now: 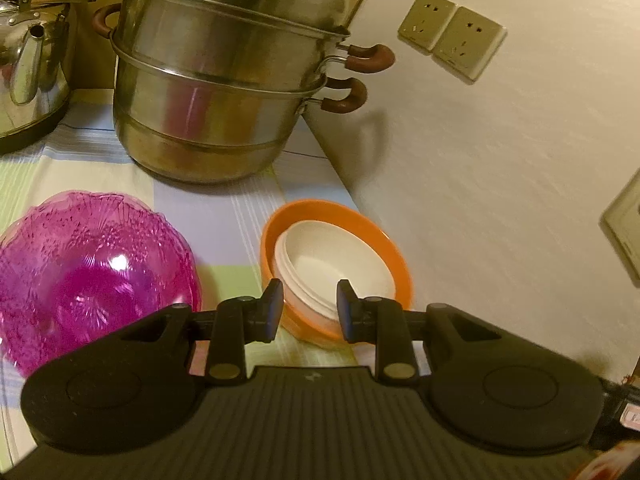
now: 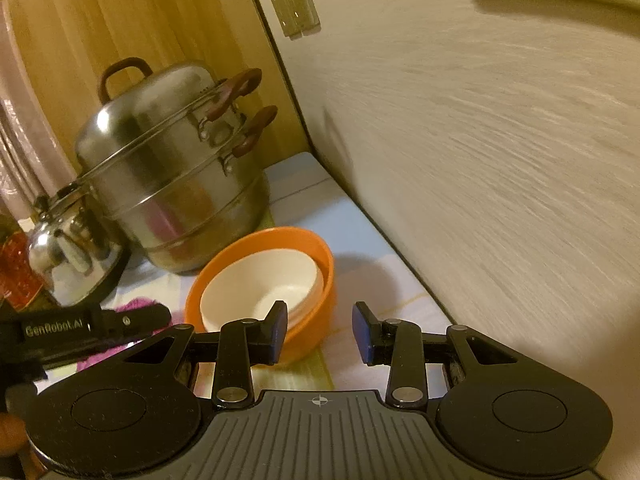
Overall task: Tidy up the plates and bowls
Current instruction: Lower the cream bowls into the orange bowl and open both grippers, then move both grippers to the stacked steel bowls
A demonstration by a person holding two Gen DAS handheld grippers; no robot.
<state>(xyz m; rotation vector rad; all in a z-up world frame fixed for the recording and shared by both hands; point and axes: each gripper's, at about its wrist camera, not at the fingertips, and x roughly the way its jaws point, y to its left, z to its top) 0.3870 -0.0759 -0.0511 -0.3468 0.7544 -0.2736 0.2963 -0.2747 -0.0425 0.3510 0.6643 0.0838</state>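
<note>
An orange bowl [image 1: 392, 264] sits on the striped tablecloth by the wall, with white bowls [image 1: 332, 260] nested inside it. A translucent pink bowl [image 1: 92, 272] stands to its left. My left gripper [image 1: 310, 312] hovers over the orange bowl's near rim. Its jaws are apart and the pads touch nothing. In the right wrist view, the orange bowl [image 2: 320, 276] and white bowls [image 2: 256, 280] lie just beyond my right gripper [image 2: 320, 334], slightly left of it. That gripper is open, with only tablecloth between its fingers. A sliver of the pink bowl [image 2: 136, 305] shows behind the left gripper's housing.
A tall steel steamer pot [image 1: 216, 92] with brown handles stands behind the bowls. A steel kettle [image 1: 32, 60] is at its left. The wall with sockets [image 1: 452, 40] runs close along the right side. A red object [image 2: 16, 272] sits at the far left.
</note>
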